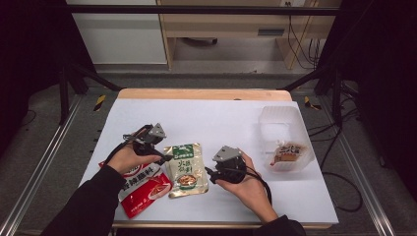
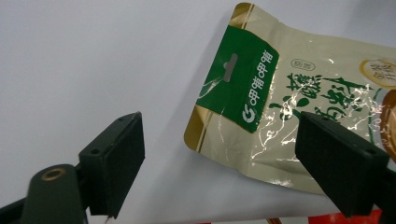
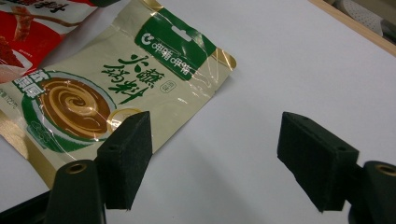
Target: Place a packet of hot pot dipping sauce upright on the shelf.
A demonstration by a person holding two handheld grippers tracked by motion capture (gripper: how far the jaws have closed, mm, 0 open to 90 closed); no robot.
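A gold pouch with a green top label (image 1: 185, 169) lies flat on the white table, near the front. My left gripper (image 1: 158, 151) hovers at its top left corner. In the left gripper view the left gripper (image 2: 219, 140) is open, and the pouch's (image 2: 280, 107) labelled corner lies below the gap without touching either pad. My right gripper (image 1: 210, 173) is just right of the pouch. It stands open (image 3: 215, 140) over bare table, and the pouch's (image 3: 116, 88) right edge passes under its left jaw.
A red pouch (image 1: 142, 184) lies at the front left, partly under the person's left hand and beside the gold pouch. A clear plastic tub (image 1: 280, 118) holding an orange packet (image 1: 287, 153) stands at the right. The table's wooden far edge (image 1: 201, 93) runs across the back.
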